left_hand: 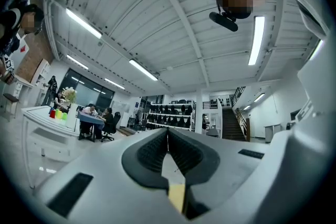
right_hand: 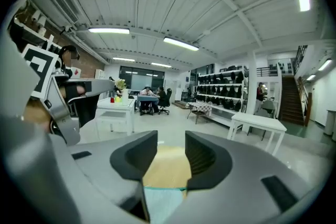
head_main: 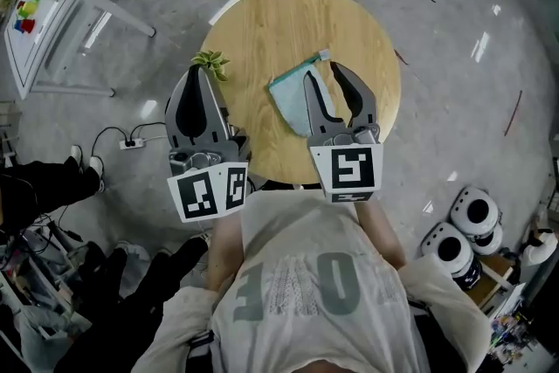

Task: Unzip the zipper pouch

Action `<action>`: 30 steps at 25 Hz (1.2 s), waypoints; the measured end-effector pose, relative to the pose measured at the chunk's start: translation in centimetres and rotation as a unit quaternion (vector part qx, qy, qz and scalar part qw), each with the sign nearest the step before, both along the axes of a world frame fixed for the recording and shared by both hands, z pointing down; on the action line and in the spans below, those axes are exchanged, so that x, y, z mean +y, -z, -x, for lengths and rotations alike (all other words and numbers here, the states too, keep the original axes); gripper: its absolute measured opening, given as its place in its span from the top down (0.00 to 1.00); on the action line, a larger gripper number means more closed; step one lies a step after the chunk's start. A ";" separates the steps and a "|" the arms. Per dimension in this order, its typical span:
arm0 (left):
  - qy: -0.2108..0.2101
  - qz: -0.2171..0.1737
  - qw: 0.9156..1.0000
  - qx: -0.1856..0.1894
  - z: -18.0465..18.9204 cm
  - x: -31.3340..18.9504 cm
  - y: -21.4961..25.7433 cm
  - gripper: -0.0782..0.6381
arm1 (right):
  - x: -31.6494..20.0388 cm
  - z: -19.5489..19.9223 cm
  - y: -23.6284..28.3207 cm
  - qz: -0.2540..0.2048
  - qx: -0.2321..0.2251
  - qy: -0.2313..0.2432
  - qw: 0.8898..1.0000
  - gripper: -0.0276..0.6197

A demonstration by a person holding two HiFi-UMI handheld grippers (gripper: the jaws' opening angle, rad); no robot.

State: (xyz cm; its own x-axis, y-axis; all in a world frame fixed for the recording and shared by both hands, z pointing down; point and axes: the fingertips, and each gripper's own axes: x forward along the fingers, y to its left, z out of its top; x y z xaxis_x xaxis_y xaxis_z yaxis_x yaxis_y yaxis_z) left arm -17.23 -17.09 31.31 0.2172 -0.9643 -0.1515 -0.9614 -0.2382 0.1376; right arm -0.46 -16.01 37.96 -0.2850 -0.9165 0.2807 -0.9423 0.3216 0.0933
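Observation:
A pale blue zipper pouch [head_main: 293, 100] lies on the round wooden table [head_main: 262, 22], its teal zipper edge running up to the right. My right gripper [head_main: 323, 72] hovers over the pouch's right half with its jaws apart and nothing pressed between them. In the right gripper view the pouch [right_hand: 161, 206] shows low between the jaws, with bare table wood [right_hand: 168, 165] beyond it, and the right gripper [right_hand: 170, 152] stands open. My left gripper [head_main: 200, 76] is shut at the table's left edge, off the pouch. In its own view the left gripper [left_hand: 168, 136] points at the room, pads together.
A small potted plant [head_main: 211, 63] sits at the table's left rim, just right of the left gripper's tip. On the floor are a power strip [head_main: 132, 142] at left and white round objects [head_main: 463, 231] at lower right. A white table [head_main: 39, 4] stands at upper left.

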 end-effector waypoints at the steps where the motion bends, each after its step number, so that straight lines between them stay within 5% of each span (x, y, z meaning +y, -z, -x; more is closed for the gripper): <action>1: 0.003 0.002 1.000 0.001 0.3 -0.1 -0.2 0.85 | -0.2 0.8 -0.7 0.015 0.003 0.009 1.000 0.70; 5: 0.021 0.013 1.000 0.000 2.3 -0.3 -1.4 0.85 | -1.2 4.1 -5.3 0.084 0.051 0.042 0.994 0.60; 10: 0.052 0.028 0.998 0.002 5.5 -0.6 -3.4 0.85 | -2.1 7.4 -13.0 0.165 0.130 0.069 0.975 0.59; 19: 0.106 0.059 0.993 0.008 10.8 -0.1 -6.5 0.85 | -1.2 8.6 -24.7 0.307 0.229 0.060 0.922 0.67; 30: 0.106 0.069 0.992 0.021 11.5 0.3 -7.8 0.85 | -1.2 8.2 -27.8 0.349 0.251 0.035 0.902 0.76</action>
